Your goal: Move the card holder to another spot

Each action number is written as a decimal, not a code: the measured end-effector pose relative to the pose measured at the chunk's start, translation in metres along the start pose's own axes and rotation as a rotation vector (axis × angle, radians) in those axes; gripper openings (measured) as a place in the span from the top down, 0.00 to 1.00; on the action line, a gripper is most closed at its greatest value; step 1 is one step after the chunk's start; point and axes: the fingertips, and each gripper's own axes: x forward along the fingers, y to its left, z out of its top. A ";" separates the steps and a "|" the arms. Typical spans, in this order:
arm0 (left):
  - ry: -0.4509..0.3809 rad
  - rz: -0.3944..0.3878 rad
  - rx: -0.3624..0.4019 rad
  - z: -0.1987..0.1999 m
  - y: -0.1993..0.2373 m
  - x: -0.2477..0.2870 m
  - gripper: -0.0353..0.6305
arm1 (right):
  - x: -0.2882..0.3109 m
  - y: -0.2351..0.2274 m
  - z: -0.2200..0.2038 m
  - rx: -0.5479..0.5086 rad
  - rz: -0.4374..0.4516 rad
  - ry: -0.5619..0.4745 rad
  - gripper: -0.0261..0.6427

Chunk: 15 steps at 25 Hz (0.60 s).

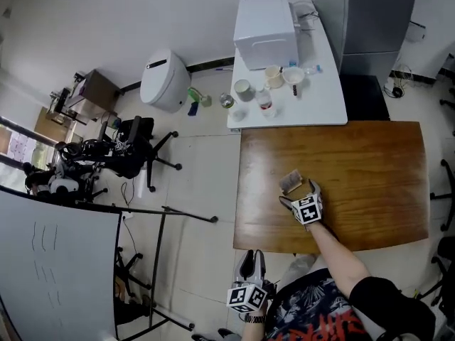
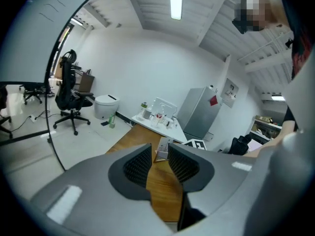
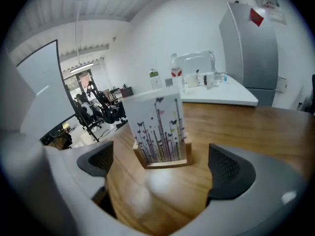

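Overall: a person stands at the near edge of a wooden table (image 1: pixel 370 183) with a gripper in each hand.
Card holder (image 1: pixel 291 182): a small wooden stand, resting on the wooden table toward its left half, nearer the person than the far edge.
Card: one sits upright in the card holder (image 3: pixel 160 132), printed with tall thin stems and butterflies.
Right gripper (image 1: pixel 298 194): low over the table, just behind the card holder and pointed at it.
Right jaws: spread wide in the right gripper view; the right gripper (image 3: pixel 162 166) has bare wood between its pads, and the stand sits just ahead of them, touched by neither.
Right forearm (image 1: pixel 341 251): bare, reaching out over the near edge of the table.
Left gripper (image 1: pixel 252 258): held off the table, near the person's body at the table's near left corner.
Left jaws: close to each other with a narrow gap; the left gripper (image 2: pixel 158 159) holds nothing, and the card holder (image 2: pixel 161 150) shows far off through the gap.
White table (image 1: pixel 320 98): butts against the far edge of the wooden one and carries a white box (image 1: pixel 264 21), cups (image 1: pixel 244 89) and a small bottle.
Floor to the left: a black office chair (image 1: pixel 138 144), a white round bin (image 1: pixel 165 79) and a whiteboard (image 1: pixel 57 275).
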 end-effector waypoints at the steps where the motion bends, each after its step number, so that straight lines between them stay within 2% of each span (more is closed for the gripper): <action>1: -0.007 -0.030 0.024 0.004 -0.004 0.011 0.79 | -0.012 -0.008 0.008 0.005 -0.010 -0.035 0.10; 5: -0.010 -0.112 0.068 0.015 -0.027 0.055 0.79 | -0.076 -0.050 0.055 0.025 -0.077 -0.188 0.11; 7: -0.002 -0.158 0.081 0.013 -0.052 0.071 0.79 | -0.122 -0.069 0.073 0.012 -0.092 -0.263 0.11; 10: -0.011 -0.252 0.137 0.023 -0.099 0.093 0.79 | -0.199 -0.097 0.102 0.049 -0.103 -0.404 0.18; 13: -0.022 -0.343 0.175 0.032 -0.146 0.113 0.79 | -0.280 -0.122 0.115 0.045 -0.122 -0.508 0.22; 15: -0.026 -0.393 0.179 0.033 -0.176 0.120 0.79 | -0.337 -0.138 0.112 0.054 -0.153 -0.572 0.29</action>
